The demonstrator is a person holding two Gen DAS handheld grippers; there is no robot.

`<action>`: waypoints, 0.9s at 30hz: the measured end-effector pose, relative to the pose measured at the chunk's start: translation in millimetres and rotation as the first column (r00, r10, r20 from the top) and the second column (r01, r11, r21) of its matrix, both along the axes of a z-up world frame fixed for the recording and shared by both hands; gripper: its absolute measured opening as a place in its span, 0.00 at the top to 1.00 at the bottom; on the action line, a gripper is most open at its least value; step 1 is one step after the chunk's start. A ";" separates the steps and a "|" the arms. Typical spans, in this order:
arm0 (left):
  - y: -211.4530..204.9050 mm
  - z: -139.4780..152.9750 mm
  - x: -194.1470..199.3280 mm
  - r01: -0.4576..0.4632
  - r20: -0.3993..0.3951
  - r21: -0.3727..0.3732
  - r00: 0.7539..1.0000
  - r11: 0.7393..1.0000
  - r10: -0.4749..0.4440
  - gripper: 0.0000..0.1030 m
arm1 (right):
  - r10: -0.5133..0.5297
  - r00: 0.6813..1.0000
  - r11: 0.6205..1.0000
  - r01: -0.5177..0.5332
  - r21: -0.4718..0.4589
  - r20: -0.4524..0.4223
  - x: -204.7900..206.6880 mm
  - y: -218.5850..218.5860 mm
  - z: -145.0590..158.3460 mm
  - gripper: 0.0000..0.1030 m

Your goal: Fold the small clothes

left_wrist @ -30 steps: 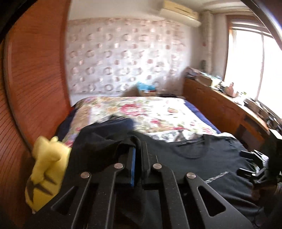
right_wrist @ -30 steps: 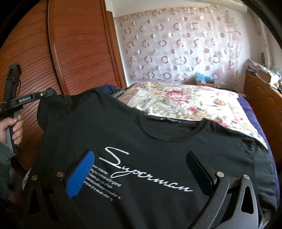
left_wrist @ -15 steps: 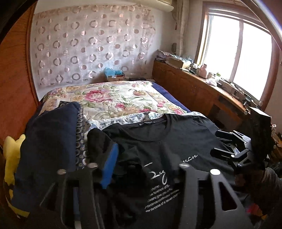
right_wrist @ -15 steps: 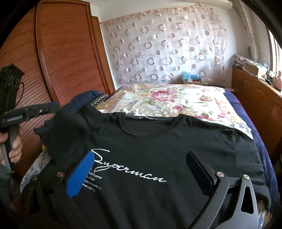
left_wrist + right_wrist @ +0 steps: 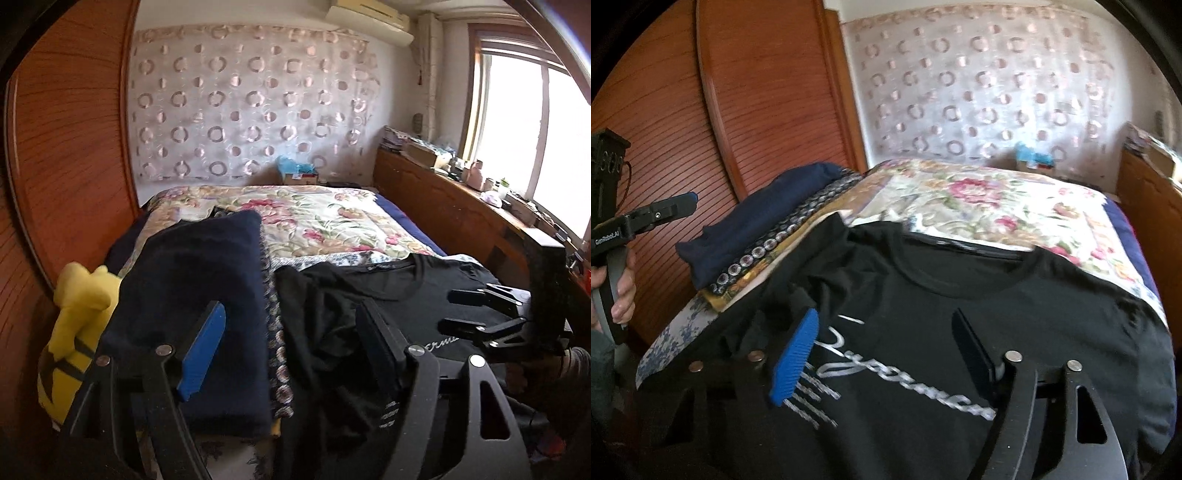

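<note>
A black T-shirt [image 5: 1015,306] with white script lettering lies face up on the bed, its left sleeve folded in and crumpled [image 5: 325,332]. My left gripper [image 5: 291,347] is open and empty, above the crumpled sleeve and the edge of a folded navy garment [image 5: 199,295]. My right gripper [image 5: 886,354] is open and empty, just above the shirt's chest print. It shows from the side in the left wrist view [image 5: 476,310]. The left gripper shows at the left edge of the right wrist view [image 5: 679,205], clear of the shirt.
The folded navy garment [image 5: 768,221] lies on a patterned cloth left of the shirt. A yellow plush toy [image 5: 74,332] sits by the wooden wardrobe [image 5: 738,110]. The floral bedspread [image 5: 314,221] stretches behind. A wooden cabinet [image 5: 461,206] with clutter runs under the window.
My left gripper opened and let go of the shirt's left sleeve, which now lies folded in and crumpled. It then drew back to the left. My right gripper narrowed a little and dipped toward the shirt.
</note>
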State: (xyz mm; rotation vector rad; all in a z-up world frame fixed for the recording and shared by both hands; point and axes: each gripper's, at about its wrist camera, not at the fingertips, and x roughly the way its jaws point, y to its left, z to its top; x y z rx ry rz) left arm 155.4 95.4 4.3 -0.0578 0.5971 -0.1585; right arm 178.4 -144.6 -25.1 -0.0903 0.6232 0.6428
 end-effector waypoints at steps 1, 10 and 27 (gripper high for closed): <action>1.5 -1.7 -0.8 -0.004 -0.002 -0.002 1.000 1.000 0.004 0.28 | 0.019 1.000 1.000 -0.019 -0.007 -0.006 5.2 8.7 -1.1 0.30; 5.3 -10.4 -10.4 -0.022 -0.006 0.005 1.000 1.000 0.022 0.28 | 0.176 0.978 0.981 -0.184 -0.064 -0.110 58.4 80.0 -21.3 0.46; -3.7 -21.0 -23.5 0.009 -0.019 -0.013 1.000 1.000 -0.009 0.28 | 0.034 0.996 0.994 -0.042 -0.104 -0.084 34.3 22.2 -26.0 0.74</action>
